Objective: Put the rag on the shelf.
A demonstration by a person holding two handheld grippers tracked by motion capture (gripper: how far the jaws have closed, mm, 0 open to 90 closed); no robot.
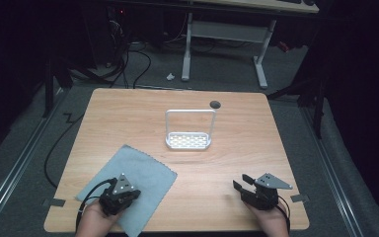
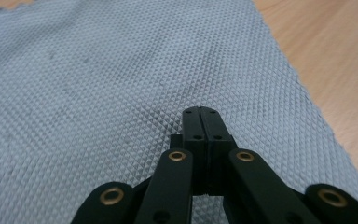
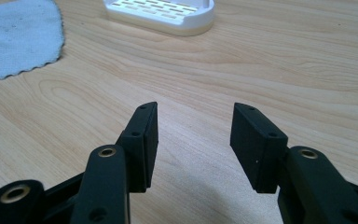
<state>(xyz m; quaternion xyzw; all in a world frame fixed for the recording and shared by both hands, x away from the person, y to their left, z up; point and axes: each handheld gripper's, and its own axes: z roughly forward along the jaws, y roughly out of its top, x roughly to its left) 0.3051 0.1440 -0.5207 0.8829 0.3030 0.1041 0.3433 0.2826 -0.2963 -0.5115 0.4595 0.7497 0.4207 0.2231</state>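
Lower left of the high view, the left gripper [image 1: 120, 193], clenched on nothing, sits over the grey textured cloth [image 1: 134, 183]; the released right gripper [image 1: 243, 186] points at bare wooden table [image 1: 237, 128], farther off.

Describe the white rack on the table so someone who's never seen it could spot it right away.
Start with the wooden table. Near its middle, toward the far edge, stands the white rack, apart from the grey cloth at the near left. It alone is white, with a slotted oval base and a tall upright loop handle.
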